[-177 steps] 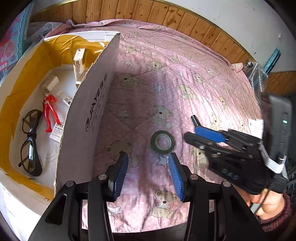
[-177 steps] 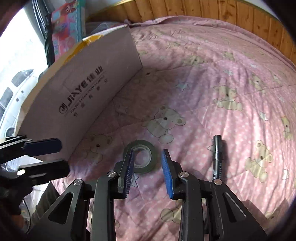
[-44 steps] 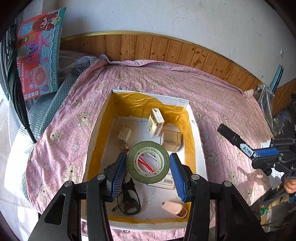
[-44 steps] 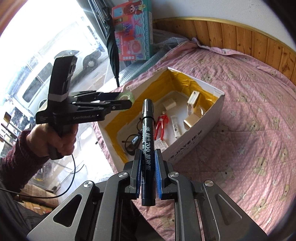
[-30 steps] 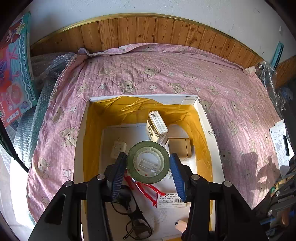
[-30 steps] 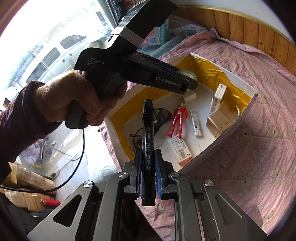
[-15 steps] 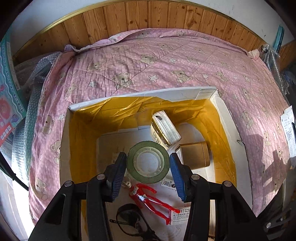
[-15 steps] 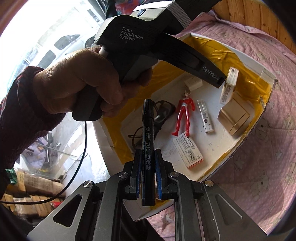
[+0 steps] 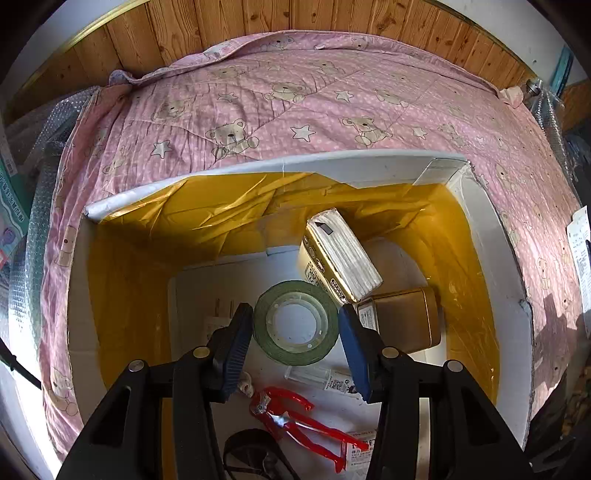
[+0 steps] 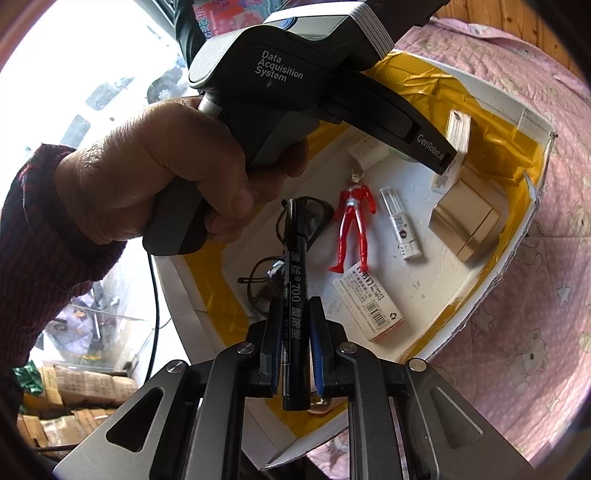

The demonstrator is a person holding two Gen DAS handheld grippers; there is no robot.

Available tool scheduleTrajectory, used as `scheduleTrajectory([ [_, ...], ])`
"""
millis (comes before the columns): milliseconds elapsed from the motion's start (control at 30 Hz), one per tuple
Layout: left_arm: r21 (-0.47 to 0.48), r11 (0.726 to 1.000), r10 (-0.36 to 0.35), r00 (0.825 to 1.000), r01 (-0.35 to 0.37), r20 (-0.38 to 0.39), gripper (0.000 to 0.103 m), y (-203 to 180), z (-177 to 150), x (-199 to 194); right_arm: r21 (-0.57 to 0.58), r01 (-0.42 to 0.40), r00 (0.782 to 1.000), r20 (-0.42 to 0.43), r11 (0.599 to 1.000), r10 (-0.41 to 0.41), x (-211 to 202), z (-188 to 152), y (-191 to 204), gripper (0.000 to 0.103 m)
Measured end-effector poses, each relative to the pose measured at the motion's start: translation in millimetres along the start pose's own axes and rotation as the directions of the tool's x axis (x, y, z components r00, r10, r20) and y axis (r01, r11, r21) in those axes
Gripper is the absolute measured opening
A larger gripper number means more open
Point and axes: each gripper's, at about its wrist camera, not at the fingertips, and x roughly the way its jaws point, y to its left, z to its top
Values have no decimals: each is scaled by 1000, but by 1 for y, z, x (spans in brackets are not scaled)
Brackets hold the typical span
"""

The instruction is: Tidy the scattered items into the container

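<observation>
A white cardboard box (image 9: 258,166) lined with yellow tape lies on the bed. My left gripper (image 9: 294,312) is low inside it, shut on a green tape roll (image 9: 295,290) held flat just above the box floor. In the right wrist view my right gripper (image 10: 295,306) is shut on a black marker (image 10: 295,258) that points forward over the near corner of the box (image 10: 517,251). A hand (image 10: 159,173) holds the left gripper's handle above the box and hides the tape roll there.
In the box lie a red toy figure (image 10: 354,225), glasses (image 10: 266,273), a staples box (image 10: 369,306), a clear tube (image 10: 400,229), a gold tin (image 9: 402,321) and a card pack (image 9: 340,254). A pink bear quilt (image 9: 295,92) surrounds it, with wood panelling (image 9: 258,22) behind.
My left gripper has sunk deeper into the box with the tape roll. My right gripper has moved in closer over the box, still holding the marker.
</observation>
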Motion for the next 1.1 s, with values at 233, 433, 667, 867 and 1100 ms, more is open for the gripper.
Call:
scheduleTrajectory([
  [233, -24, 999, -27, 999, 28, 28, 49, 12, 2, -5, -17, 27, 1000, -6, 999, -27, 5, 2, 5, 16],
  [433, -106, 994, 22, 999, -17, 48, 53, 28, 3, -2, -20, -17, 999, 31, 1000, 18, -4, -6, 4, 36],
  [667, -138, 990, -11, 997, 22, 82, 53, 39, -7, -13, -88, 22, 997, 82, 996, -15, -32, -20, 11, 39],
  [867, -163, 987, 34, 990, -12, 136, 53, 41, -17, -54, -249, 190, 979, 126, 950, -163, -51, -34, 26, 39],
  [1100, -104, 967, 249, 952, -233, 179, 57, -14, -88, -138, -361, 305, 950, 55, 881, -306, -61, -42, 7, 40],
])
